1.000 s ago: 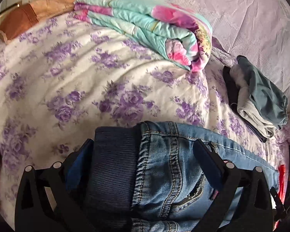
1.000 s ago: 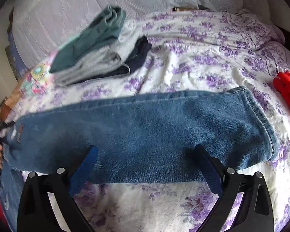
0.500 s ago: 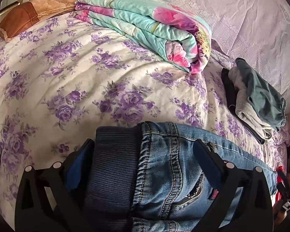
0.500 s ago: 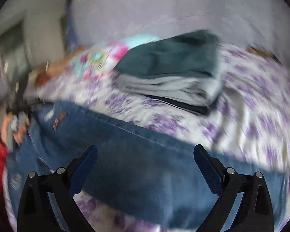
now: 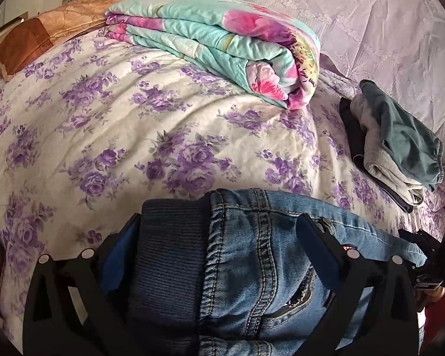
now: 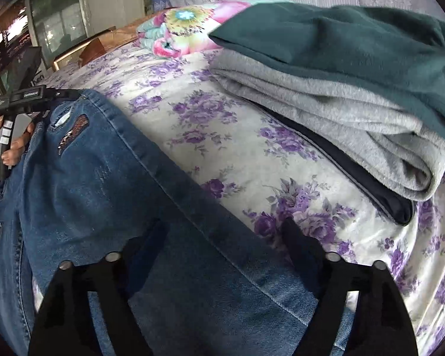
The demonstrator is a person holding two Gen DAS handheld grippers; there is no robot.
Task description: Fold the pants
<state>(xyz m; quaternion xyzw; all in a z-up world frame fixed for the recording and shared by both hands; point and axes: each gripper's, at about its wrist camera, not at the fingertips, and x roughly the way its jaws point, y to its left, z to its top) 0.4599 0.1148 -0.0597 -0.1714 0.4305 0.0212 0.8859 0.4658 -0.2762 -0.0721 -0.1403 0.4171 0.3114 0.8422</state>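
Denim fills the near part of both views: the jeans point(image 5: 261, 267) lie flat on the bed point(image 5: 103, 136), which has a white sheet with purple roses. Using the jeans as the reference for everything here.

Left hand-held gripper point(image 5: 219, 255) sits right over the waistband end, fingers spread wide on either side of the dark ribbed waistband and the stitched denim next to it. The blue pads don't look like they're squeezing anything, so I'd call it open with the fabric between the fingers.

Right hand-held gripper point(image 6: 222, 237) is further along the leg of the jeans point(image 6: 109, 207). Its jaws are closing, with the leg's seam edge running between them; one finger is over denim, the other over the sheet just beside the edge. The pads don't seem to be pressing on the cloth. From this view you can also see the other gripper's handle at the waist end, with a hand point(image 6: 12, 145) wrapped around it.

Beyond the jeans, off to the side of the leg, there's a stack of folded clothes point(image 6: 341, 103): dark teal on top, grey under it, something dark navy at the bottom. It's apart from the jeans, with bare sheet between.

Further back from the waistband is a folded quilt point(image 5: 216, 44), mint green with big pink flowers. Past that, a brown pillow point(image 5: 29, 41) at the far corner of the bed and a pale lilac curtain-like cloth point(image 5: 370, 23) behind it all.
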